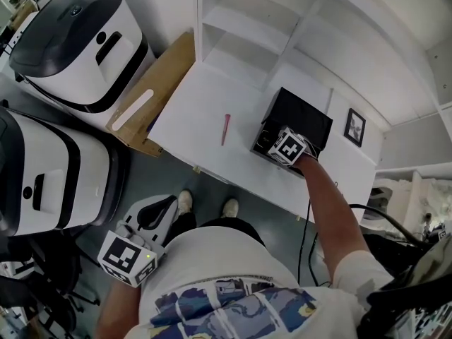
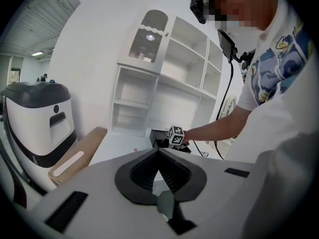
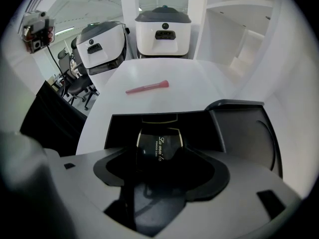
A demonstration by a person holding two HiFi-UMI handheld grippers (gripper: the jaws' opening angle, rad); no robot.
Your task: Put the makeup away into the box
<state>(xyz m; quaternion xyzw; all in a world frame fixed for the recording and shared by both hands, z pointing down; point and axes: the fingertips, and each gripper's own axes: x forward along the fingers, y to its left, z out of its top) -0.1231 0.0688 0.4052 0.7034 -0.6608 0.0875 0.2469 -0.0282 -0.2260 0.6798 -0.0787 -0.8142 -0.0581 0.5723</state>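
The step in hand is judged to be the placing of one makeup piece, with another not yet fetched. On the white table (image 1: 205, 111), the open black box (image 3: 239, 128) is seen directly below and around the right gripper (image 3: 159, 156). Its jaws are set moderately apart and clamped on a black compact (image 3: 159, 144) held within the box's mouth; whether the compact touches the floor cannot be told. A release and a lift clear of the box walls are judged to be called for next, then a reach for the pink brush (image 3: 147, 87), seen lying on the table well ahead of those jaws, outside the box. The left gripper (image 2: 160, 158) is held low, off the table, jaws brought together on nothing
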